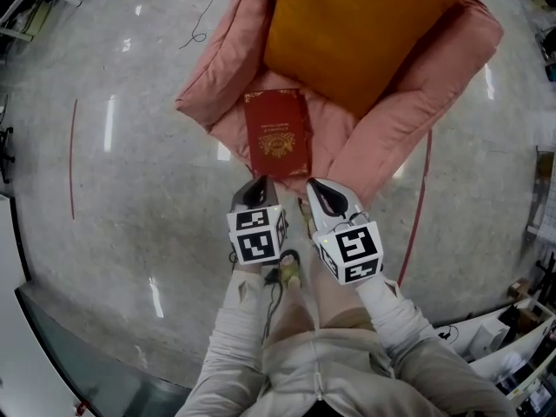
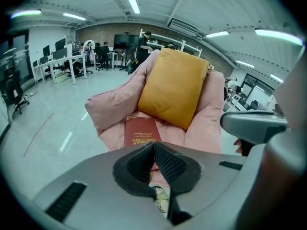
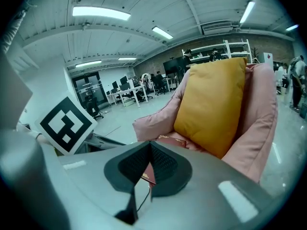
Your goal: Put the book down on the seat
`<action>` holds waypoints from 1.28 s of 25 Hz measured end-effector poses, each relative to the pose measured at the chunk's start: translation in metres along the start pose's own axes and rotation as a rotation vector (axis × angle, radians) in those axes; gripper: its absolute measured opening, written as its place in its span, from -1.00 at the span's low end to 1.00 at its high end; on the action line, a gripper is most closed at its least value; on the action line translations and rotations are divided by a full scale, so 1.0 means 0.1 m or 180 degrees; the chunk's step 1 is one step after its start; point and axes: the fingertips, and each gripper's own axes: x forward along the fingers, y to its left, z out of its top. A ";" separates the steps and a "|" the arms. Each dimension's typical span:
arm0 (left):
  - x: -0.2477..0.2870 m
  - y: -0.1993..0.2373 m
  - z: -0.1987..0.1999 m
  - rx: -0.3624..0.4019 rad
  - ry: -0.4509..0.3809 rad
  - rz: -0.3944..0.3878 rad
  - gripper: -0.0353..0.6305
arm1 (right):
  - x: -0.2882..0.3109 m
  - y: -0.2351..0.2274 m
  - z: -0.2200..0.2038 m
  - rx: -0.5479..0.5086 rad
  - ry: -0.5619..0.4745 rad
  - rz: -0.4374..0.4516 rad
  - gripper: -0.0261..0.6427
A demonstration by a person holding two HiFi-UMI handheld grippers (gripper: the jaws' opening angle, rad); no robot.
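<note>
A dark red book (image 1: 277, 133) with gold print lies flat on the seat of a pink armchair (image 1: 408, 111), in front of a yellow cushion (image 1: 347, 33). My left gripper (image 1: 258, 183) hangs just before the book's near edge, shut and with nothing between its pads. In the left gripper view the book (image 2: 141, 131) shows beyond the closed tips of the left gripper (image 2: 154, 145). My right gripper (image 1: 317, 187) is beside it, off the seat's front corner, also shut and empty. The right gripper view has the right gripper (image 3: 150, 145) with the book (image 3: 173, 140) behind it.
The armchair stands on a shiny grey floor with a red line (image 1: 420, 207) on its right and a thin dark cable (image 1: 200, 24) at its upper left. Desks and office chairs (image 2: 62, 61) stand far behind. The person's legs are below the grippers.
</note>
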 end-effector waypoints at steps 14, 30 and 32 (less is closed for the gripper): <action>-1.03 -0.15 -0.27 0.0029 -0.0163 -0.0101 -0.87 | -0.54 0.63 -0.10 -0.0271 0.0010 0.0113 -0.92; -1.99 -0.27 -0.51 0.0141 -0.0394 -0.0163 -0.87 | -1.22 1.22 -0.17 -0.0561 -0.0023 0.0239 -0.92; -2.08 -0.28 -0.55 0.0158 -0.0408 -0.0167 -0.87 | -1.29 1.28 -0.19 -0.0581 -0.0027 0.0249 -0.93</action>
